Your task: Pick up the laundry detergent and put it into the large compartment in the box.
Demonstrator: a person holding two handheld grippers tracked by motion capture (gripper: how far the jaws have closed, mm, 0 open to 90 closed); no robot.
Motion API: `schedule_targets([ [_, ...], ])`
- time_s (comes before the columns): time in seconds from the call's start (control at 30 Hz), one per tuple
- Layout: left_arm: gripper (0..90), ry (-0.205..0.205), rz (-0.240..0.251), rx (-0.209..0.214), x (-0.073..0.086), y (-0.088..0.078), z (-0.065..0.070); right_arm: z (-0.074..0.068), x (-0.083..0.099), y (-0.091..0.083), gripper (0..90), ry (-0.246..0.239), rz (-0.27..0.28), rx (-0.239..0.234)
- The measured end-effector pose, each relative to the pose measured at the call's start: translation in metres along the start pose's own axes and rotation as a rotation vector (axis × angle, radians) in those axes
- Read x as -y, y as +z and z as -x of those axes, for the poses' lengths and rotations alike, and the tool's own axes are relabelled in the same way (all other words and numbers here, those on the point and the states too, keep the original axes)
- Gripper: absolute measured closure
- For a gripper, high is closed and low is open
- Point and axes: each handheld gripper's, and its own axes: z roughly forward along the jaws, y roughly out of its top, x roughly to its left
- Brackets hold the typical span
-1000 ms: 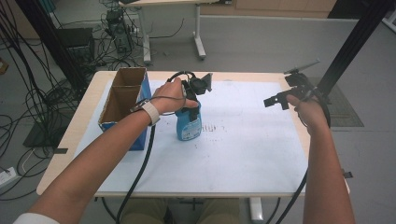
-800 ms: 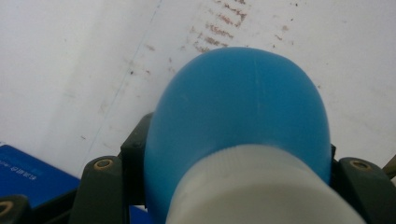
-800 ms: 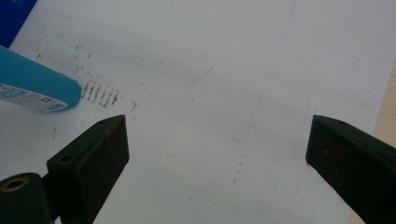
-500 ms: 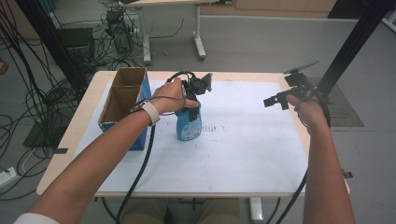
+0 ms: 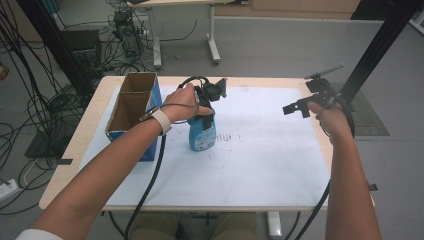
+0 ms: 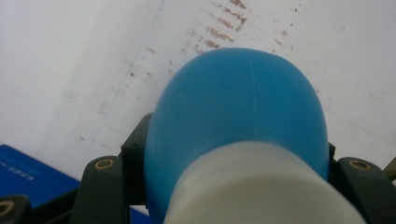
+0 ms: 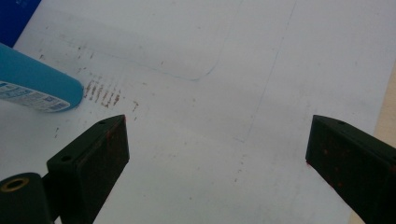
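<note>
On the table (image 5: 280, 190), near the cardboard box (image 5: 131, 107), blue bottle (image 5: 202, 134) stands upright; left tool (image 5: 209, 100) clamps its neck from above, wrist bent down. Right tool (image 5: 300, 107) hangs above the right edge, jaws spread, forearm straight.

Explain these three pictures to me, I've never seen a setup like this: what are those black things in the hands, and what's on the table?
A person sits at a table covered by a white sheet, holding a two-jaw clamp tool, called a gripper, in each hand. The high view comes from a camera above, looking down. The other two come from small cameras riding on each gripper, looking along its black jaws.

The left gripper is shut on a blue bottle, gripping it near the neck; in its own view the bottle sits between the jaws. The right gripper is open and holds nothing, hanging over the sheet's right side. An open blue box stands left of the bottle.
</note>
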Motion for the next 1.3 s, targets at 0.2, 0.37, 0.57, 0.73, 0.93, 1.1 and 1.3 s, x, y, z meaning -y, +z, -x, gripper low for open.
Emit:
schedule_targets([
  [0.2, 39.2, -0.017, 0.004, -0.008, 0.0, -0.003, 0.001, 0.0, 0.0, -0.002, 6.1, 0.001, -0.001, 0.004],
  [0.37, 39.2, -0.039, 0.0, -0.008, 0.003, -0.01, -0.001, 0.001, 0.0, -0.003, 6.1, 0.002, 0.0, 0.006],
  [0.57, 39.1, -0.079, -0.009, -0.014, 0.006, -0.021, -0.001, -0.002, -0.001, -0.002, 6.1, -0.003, 0.0, 0.002],
  [0.73, 39.1, -0.107, -0.003, -0.033, 0.009, -0.034, 0.002, -0.004, -0.001, -0.002, 6.1, -0.009, 0.0, -0.001],
  [0.93, 39.1, -0.171, 0.006, -0.034, 0.014, -0.051, 0.005, -0.005, 0.001, -0.005, 6.2, -0.009, 0.005, 0.001],
  [1.1, 39.1, -0.191, 0.006, -0.041, 0.014, -0.062, 0.009, -0.006, 0.001, -0.007, 6.2, -0.01, 0.006, 0.002],
  [1.3, 39.1, -0.248, 0.016, -0.059, 0.017, -0.079, 0.018, -0.009, 0.004, -0.012, 6.2, -0.015, 0.014, 0.002],
])
